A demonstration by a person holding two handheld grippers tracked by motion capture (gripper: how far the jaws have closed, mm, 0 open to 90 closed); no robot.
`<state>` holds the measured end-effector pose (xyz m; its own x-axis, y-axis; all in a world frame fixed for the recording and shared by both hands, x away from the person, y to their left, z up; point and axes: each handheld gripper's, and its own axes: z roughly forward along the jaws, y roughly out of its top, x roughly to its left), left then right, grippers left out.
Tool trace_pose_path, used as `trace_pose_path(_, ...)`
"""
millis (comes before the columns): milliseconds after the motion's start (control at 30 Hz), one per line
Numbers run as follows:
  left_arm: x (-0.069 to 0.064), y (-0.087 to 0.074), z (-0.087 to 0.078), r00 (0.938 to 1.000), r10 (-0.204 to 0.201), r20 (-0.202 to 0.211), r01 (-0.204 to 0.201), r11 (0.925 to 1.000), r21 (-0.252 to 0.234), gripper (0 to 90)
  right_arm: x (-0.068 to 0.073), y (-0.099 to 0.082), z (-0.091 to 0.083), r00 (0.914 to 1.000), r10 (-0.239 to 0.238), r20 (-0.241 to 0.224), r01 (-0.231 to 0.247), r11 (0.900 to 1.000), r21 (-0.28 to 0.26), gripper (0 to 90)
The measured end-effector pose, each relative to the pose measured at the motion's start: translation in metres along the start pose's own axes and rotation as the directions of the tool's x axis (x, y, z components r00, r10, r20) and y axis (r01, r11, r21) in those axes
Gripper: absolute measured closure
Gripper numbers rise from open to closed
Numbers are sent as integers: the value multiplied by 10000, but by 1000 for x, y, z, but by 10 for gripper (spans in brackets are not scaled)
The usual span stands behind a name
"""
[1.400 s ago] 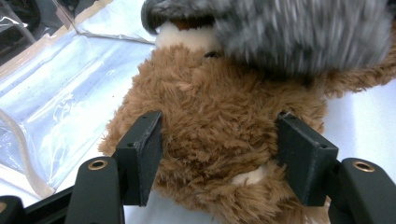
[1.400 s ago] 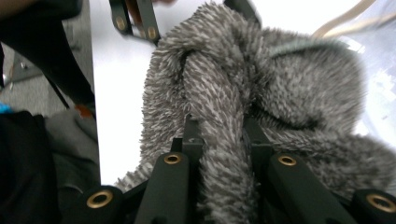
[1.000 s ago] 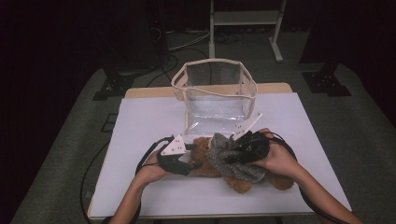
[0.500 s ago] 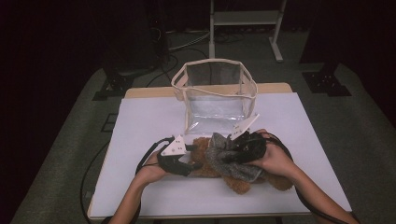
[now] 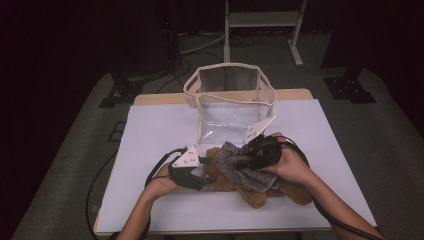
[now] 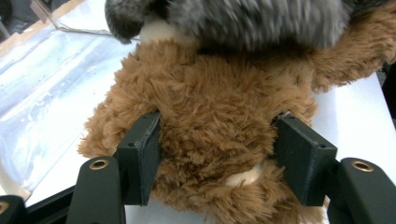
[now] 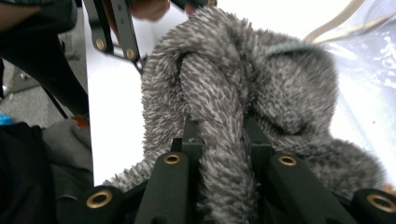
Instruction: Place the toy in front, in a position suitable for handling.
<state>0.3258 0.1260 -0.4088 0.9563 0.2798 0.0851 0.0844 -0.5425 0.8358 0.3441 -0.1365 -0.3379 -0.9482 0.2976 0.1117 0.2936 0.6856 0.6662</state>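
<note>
Both claws gripping, left claw (image 6: 215, 163) closing tighter on brown teddy (image 6: 210, 116), right claw (image 7: 224, 140) still pinching grey garment (image 7: 243, 84)

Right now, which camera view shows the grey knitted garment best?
The right gripper view: the grey knitted garment is close there, with one fold pinched in the right tool. The high view shows it small, lying on the brown teddy bear. The left gripper view shows a blurred edge.

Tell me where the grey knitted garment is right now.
In the high view the grey knitted garment lies over the brown teddy bear at the table's near middle, just in front of the clear bag, pinched by the right gripper.
</note>
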Motion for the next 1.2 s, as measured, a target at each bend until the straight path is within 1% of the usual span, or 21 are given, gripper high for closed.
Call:
trace_pose_path(33,-1,0,0,10000,55,30,-55,10000,14,368,-1,2,-1,10000,-17,21,17,10000,-10,751)
trace_pose_path(67,-2,0,0,9999,118,67,-118,9999,28,371,-3,6,-3,9999,-74,135,74,10000,-39,752)
trace_pose_path(200,-6,0,1,9992,313,244,-316,9995,95,374,-13,26,-3,9997,6,230,-1,9998,-200,751)
trace_pose_path(267,-7,1,0,9989,393,258,-398,9991,167,373,-22,38,6,9999,134,29,-134,9999,24,752)
trace_pose_path(333,-8,0,0,9988,408,282,-414,9989,221,373,-27,46,20,9998,176,86,-181,9985,520,751)
trace_pose_path(400,-8,-1,1,9990,337,295,-342,9993,175,373,-32,52,33,9993,363,-36,-359,9961,807,751)
trace_pose_path(433,-9,-1,1,9988,351,327,-357,9992,166,374,-34,54,37,9991,411,-58,-404,9953,880,751)
trace_pose_path(467,-8,-1,0,9981,500,371,-510,9984,263,374,-38,57,43,9984,552,-102,-539,9937,986,751)
trace_pose_path(533,-10,0,0,9976,557,420,-569,9980,283,374,-42,61,54,9972,737,-124,-717,9898,1235,751)
trace_pose_path(600,-10,0,0,9961,722,504,-741,9965,376,374,-47,63,65,9964,830,-146,-798,9851,1524,751)
trace_pose_path(633,-11,-1,0,9963,691,509,-709,9969,344,374,-49,63,70,9962,863,-141,-829,9832,1627,751)
trace_pose_path(700,-11,-1,-1,9961,707,527,-726,9967,349,374,-53,63,76,9948,1003,-198,-956,9810,1691,751)
trace_pose_path(733,-11,-2,-1,9961,694,547,-712,9969,321,374,-55,62,77,9938,1088,-248,-1034,9813,1622,752)
trace_pose_path(800,-11,-2,-2,9955,735,604,-756,9966,321,374,-55,59,73,9936,1102,-254,-1051,9827,1522,752)
trace_pose_path(833,-11,-2,-2,9958,670,630,-687,9973,252,374,-54,58,70,9938,1076,-269,-1028,9848,1399,753)
trace_pose_path(867,-10,-2,-2,9957,661,647,-678,9974,243,374,-53,57,64,9935,1098,-290,-1053,9863,1270,753)
trace_pose_path(900,-10,-1,-2,9958,638,659,-654,9976,221,374,-51,55,59,9946,999,-284,-958,9883,1188,753)
trace_pose_path(967,-10,-1,-2,9954,664,692,-685,9973,276,371,-48,52,49,9950,964,-247,-935,9904,1017,754)
trace_pose_path(1100,-9,-1,-3,9951,659,738,-684,9971,329,365,-41,41,20,9970,738,-218,-723,9955,618,754)
trace_pose_path(1200,-8,0,-4,9946,660,797,-691,9969,368,360,-37,30,2,9958,865,-305,-855,9958,331,754)
